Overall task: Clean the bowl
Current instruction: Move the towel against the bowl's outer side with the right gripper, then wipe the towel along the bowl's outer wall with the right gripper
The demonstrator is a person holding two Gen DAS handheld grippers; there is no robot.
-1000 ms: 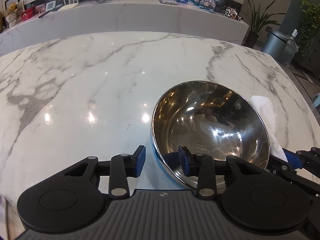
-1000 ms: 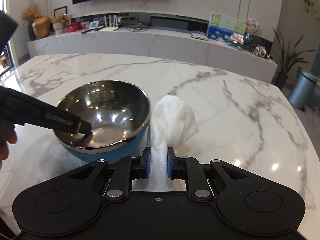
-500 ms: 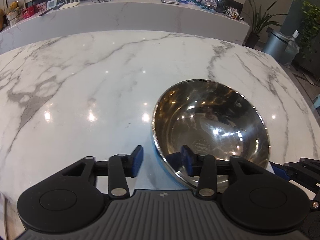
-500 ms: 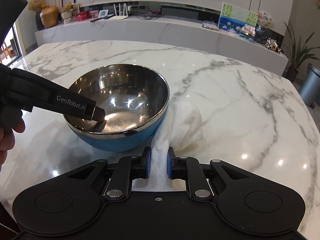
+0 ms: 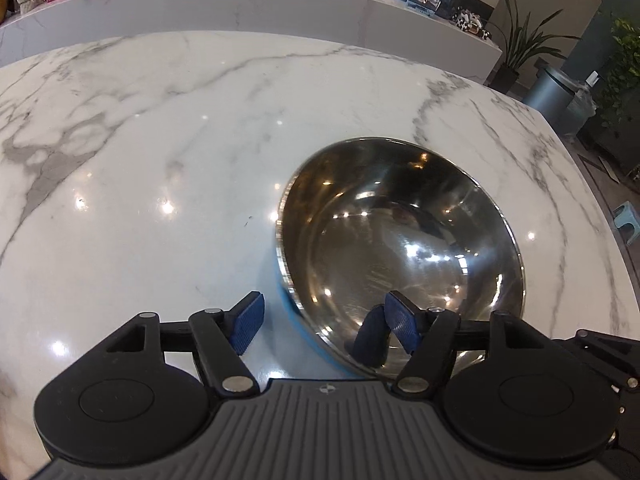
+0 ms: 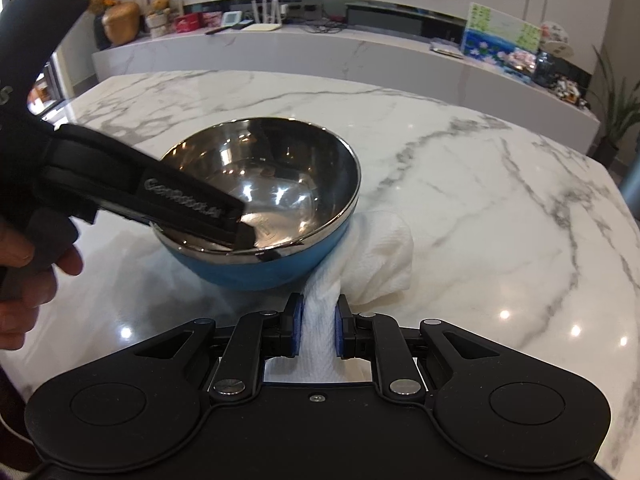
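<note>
A steel bowl (image 5: 400, 248) with a blue outside stands on the marble table; it also shows in the right wrist view (image 6: 264, 200). My left gripper (image 5: 324, 320) is open and straddles the bowl's near rim, one finger inside and one outside, apart from the wall. It shows from the side in the right wrist view (image 6: 240, 236). My right gripper (image 6: 318, 330) is shut on a white paper towel (image 6: 376, 256), whose free end lies against the bowl's right outer side.
The marble table (image 5: 160, 140) stretches to the left and far side. Its right edge (image 6: 624, 216) is near. A long counter (image 6: 360, 52) with small items runs behind. A bin (image 5: 554, 88) and plants stand beyond the table.
My left gripper's fingers have spread wider around the rim. The bowl has shifted toward the towel, which the left view no longer shows. My right gripper has drawn back and still holds the towel.
</note>
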